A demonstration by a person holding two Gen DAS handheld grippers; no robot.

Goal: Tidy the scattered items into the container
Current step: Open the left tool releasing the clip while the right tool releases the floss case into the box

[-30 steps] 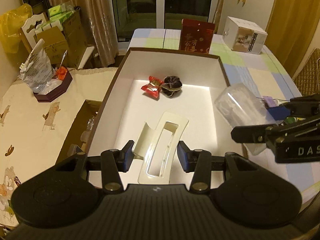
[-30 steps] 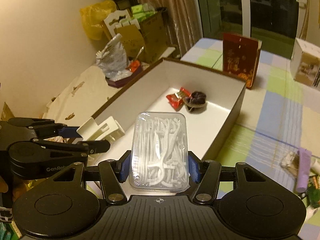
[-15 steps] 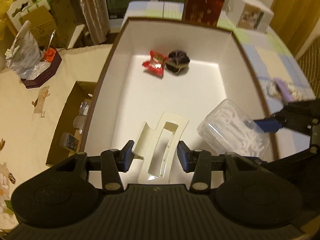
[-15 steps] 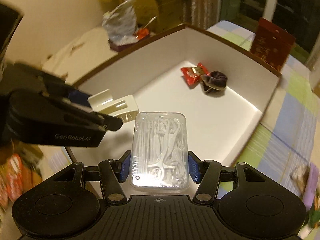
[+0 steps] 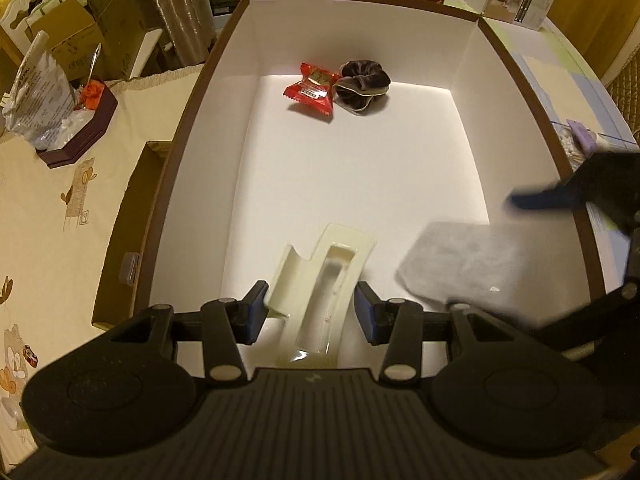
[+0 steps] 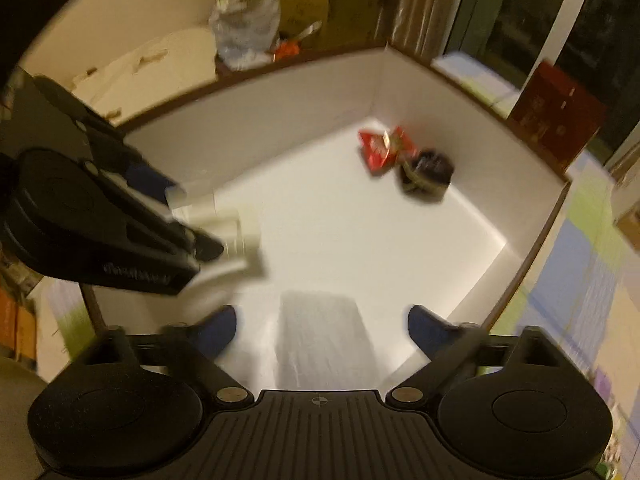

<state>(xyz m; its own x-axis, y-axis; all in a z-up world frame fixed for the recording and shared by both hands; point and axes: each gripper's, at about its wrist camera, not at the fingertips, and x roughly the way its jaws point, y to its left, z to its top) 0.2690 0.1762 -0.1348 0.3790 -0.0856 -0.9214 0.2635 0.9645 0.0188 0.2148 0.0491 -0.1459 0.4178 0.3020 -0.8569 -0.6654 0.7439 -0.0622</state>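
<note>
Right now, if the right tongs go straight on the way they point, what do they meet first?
Probably the clear plastic case, blurred, just ahead between the open right tongs inside the white box. Depth is unclear; past it comes bare box floor.

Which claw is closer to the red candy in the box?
Hard to call. The left claw and right claw both sit at the near end of the box, far from the candy.
</note>
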